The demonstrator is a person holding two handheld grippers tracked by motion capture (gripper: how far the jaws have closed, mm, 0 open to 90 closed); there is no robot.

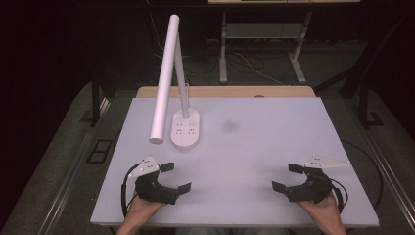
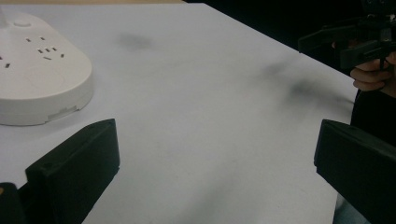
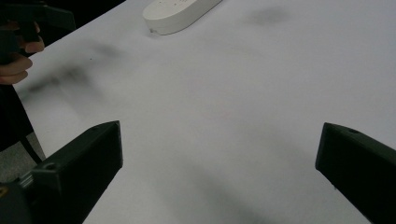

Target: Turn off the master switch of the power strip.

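Grippers at rest near the front edge of the table [image 1: 274, 147], both spread wide and empty.

Left gripper [image 1: 175, 177] sits at the front left with jaws apart and nothing between them; right gripper [image 1: 288, 177] sits at the front right, likewise spread with bare table in the gap. The white desk lamp [image 1: 165, 78] stands well apart from both, at the rear left; its oval base [image 1: 186, 128] carries socket openings, and its long tube head slants forward over the left side. In the left gripper view the base [image 2: 39, 70] is cut off at the left and top edges; in the right gripper view its [image 3: 180, 11] far end is cropped. A faint dark smudge [image 1: 228, 126] marks the table just right of the base; its nature cannot be determined. Surroundings beyond the table are too dark to inspect.
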